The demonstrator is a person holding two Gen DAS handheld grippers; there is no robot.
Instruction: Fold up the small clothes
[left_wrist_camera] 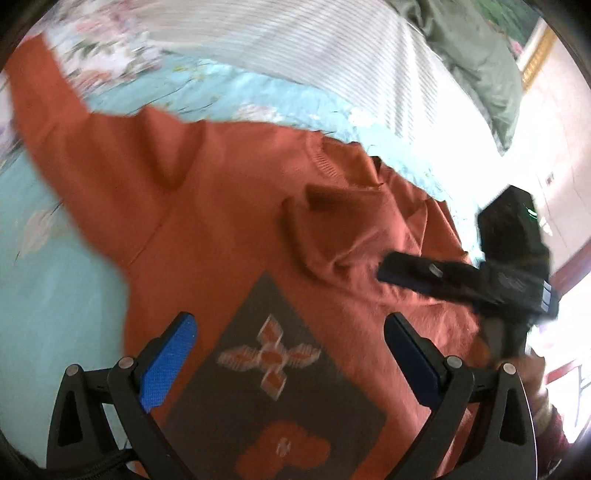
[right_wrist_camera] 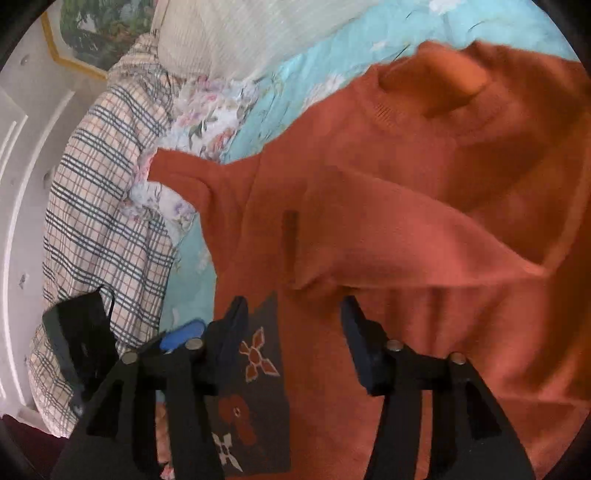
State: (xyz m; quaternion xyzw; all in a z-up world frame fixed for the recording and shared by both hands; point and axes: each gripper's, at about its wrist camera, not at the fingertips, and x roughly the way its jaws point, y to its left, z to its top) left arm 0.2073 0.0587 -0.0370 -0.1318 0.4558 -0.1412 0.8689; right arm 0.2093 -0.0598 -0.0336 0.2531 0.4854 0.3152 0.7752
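Note:
An orange sweater (left_wrist_camera: 221,206) with a dark patterned panel (left_wrist_camera: 280,369) lies spread on a light-blue floral bedspread (left_wrist_camera: 44,280). One sleeve stretches to the upper left; the other sleeve (right_wrist_camera: 406,229) is folded across the body. My left gripper (left_wrist_camera: 291,354) is open above the dark panel, empty. My right gripper (right_wrist_camera: 295,332) is open over the sweater body (right_wrist_camera: 461,350) beside the panel (right_wrist_camera: 258,369). In the left wrist view the right gripper (left_wrist_camera: 461,277) reaches over the sweater's right side. In the right wrist view the left gripper (right_wrist_camera: 177,339) sits low at left.
A striped white pillow (left_wrist_camera: 314,62) and a green cloth (left_wrist_camera: 480,74) lie at the head of the bed. A plaid blanket (right_wrist_camera: 99,221) and floral fabric (right_wrist_camera: 207,118) lie at the left in the right wrist view. A framed picture (right_wrist_camera: 96,33) hangs on the white wall.

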